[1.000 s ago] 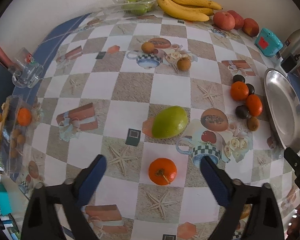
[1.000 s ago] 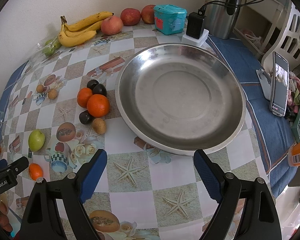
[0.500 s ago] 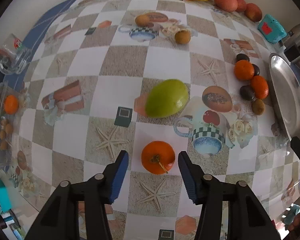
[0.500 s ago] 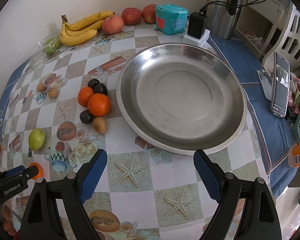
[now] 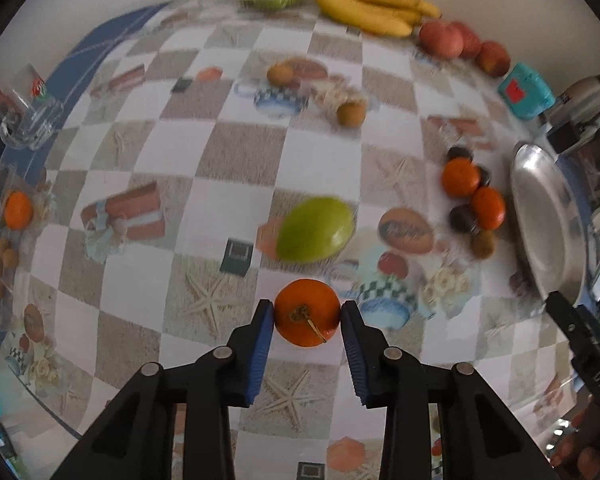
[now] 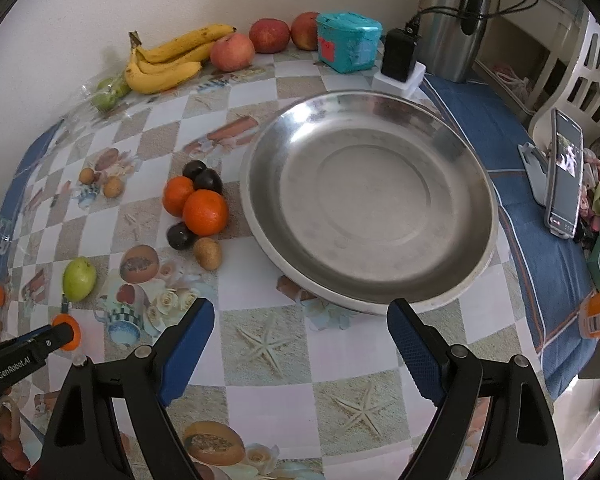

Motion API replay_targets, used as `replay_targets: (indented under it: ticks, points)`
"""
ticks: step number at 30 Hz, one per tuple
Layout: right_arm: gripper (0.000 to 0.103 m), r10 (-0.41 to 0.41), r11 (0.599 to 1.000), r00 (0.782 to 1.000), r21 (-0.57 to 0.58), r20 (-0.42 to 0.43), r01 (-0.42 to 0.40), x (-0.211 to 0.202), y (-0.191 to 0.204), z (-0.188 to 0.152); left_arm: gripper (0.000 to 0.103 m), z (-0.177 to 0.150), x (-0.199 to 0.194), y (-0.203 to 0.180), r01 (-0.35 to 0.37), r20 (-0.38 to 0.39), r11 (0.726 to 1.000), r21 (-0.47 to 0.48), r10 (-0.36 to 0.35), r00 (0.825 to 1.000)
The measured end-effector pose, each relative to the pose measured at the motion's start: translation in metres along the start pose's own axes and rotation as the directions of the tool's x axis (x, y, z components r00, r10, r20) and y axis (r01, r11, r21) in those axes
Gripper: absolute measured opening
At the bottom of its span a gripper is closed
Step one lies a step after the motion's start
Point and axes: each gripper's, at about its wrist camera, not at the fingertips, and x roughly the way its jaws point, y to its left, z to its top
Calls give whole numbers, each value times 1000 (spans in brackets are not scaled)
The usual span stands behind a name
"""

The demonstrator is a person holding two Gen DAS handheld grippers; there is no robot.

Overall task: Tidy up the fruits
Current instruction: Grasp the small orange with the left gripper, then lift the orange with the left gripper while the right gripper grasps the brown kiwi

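- Left wrist view: the left gripper (image 5: 307, 314) has closed in from wide apart a second ago — its blue pads now press both sides of the tangerine (image 5: 307, 312), which sits stem-up between the fingertips. Whether the fruit has left the surface (image 5: 204, 160) cannot be told from here.
- Just ahead of this gripper lies the green mango (image 5: 316, 229); farther ahead and to its right, a cluster of two tangerines (image 5: 474, 192) with dark plums (image 5: 462, 218) sits beside the steel platter (image 5: 548, 224). Bananas (image 5: 368, 4) and red apples (image 5: 456, 42) line the far wall. The background is blurred, so the camera seems to be moving.
- The grasp looks secured, so the pick step is likely done; the carry toward the platter, off to the gripper's right, would plausibly follow.
- Right wrist view: the right gripper (image 6: 300, 344) hangs wide apart and holds nothing, unchanged over the last second. The platter (image 6: 488, 200) lies directly ahead of it, with nothing in it.
- To this gripper's far left, the other tool's tip (image 6: 56, 336) now covers most of the tangerine (image 6: 69, 334); a half second ago it only reached it — no fruit is sorted yet.
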Motion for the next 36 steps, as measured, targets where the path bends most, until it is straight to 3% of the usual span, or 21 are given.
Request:
replay_targets:
  ticks: [10, 14, 18, 24, 36]
  points:
    - [87, 119, 992, 992, -52, 50, -116, 3, 28, 21, 37, 29, -20, -13, 33, 53, 997, -76, -29, 998]
    - [61, 125, 991, 992, -56, 34, -123, 11, 34, 27, 37, 43, -19, -17, 44, 49, 994, -103, -39, 998]
    - [49, 142, 988, 990, -59, 1, -142, 21, 39, 31, 37, 57, -16, -22, 59, 42, 990, -127, -55, 998]
    - [36, 173, 983, 983, -57, -54, -176, 42, 47, 38, 37, 74, -6, -29, 74, 24, 987, -145, -71, 997]
    - [19, 175, 981, 976, -61, -131, -184, 68, 55, 47, 37, 96, 11, -41, 79, -8, 986, -146, -81, 997]
